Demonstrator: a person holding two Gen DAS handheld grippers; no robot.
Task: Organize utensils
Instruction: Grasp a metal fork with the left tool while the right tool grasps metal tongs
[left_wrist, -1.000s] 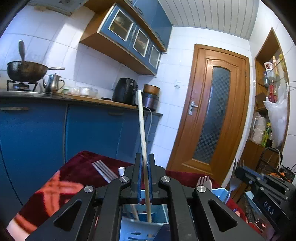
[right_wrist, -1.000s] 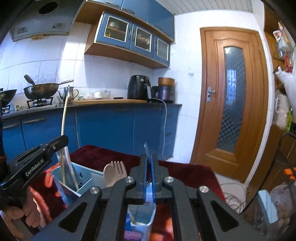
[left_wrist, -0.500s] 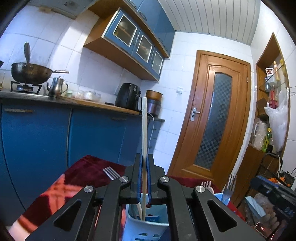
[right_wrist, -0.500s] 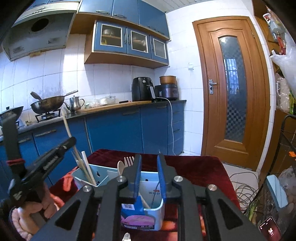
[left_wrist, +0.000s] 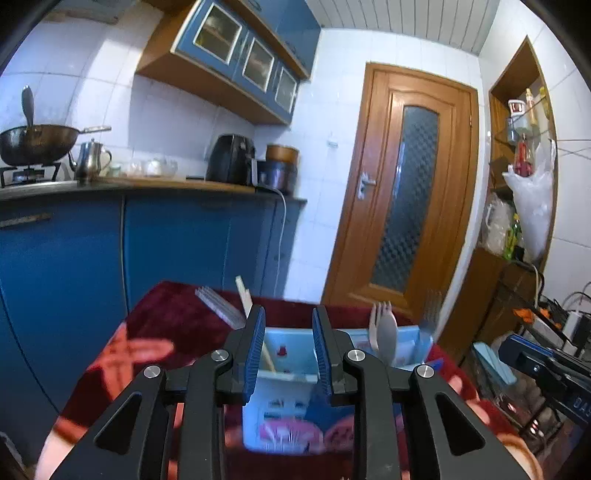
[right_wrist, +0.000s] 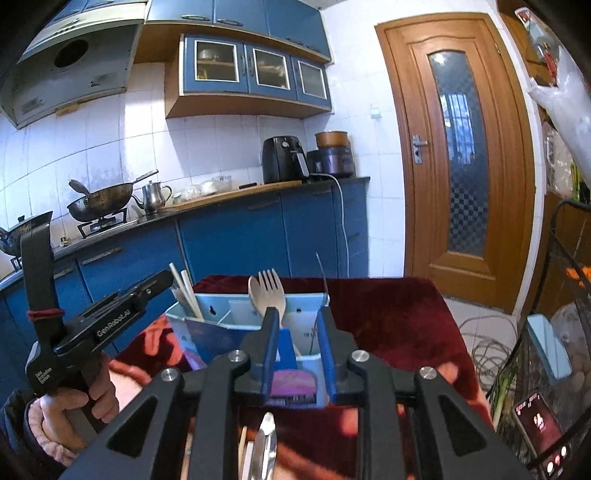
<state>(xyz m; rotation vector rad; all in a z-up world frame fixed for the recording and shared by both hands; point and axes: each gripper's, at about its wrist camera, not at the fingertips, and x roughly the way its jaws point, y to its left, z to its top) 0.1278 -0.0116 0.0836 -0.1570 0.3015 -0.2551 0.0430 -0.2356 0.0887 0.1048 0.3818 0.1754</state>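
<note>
- The left tool (left_wrist: 288, 350) is seen with its blue-padded fingers (left_wrist: 255, 347) spread apart and nothing between them, held just above the light-blue plastic utensil caddy (left_wrist: 291, 373).
- The caddy is set on a table covered with a dark red velvet cloth (right_wrist: 391, 314), and is divided into compartments.
- Pale wooden chopsticks (right_wrist: 186, 291) are stood tilted in the compartment at the caddy's left end; in the left wrist view one chopstick (left_wrist: 245, 301) is seen leaning past the left finger of the left tool.
- A pale wooden spoon and fork (right_wrist: 267, 295) are stood upright together in a middle compartment, close behind the right tool's left finger.
- A thin metal utensil (right_wrist: 322, 280) is seen rising from the right end of the caddy; its type cannot be told.
- The right tool (right_wrist: 297, 349) is likewise parted and empty, positioned near the front of the caddy.
- Under the right tool, metal and wooden utensils (right_wrist: 264, 443) are laid on the cloth.
- A blurred metal fork (left_wrist: 218, 306) is seen beyond the caddy in the left wrist view; what it rests on cannot be told.
</note>
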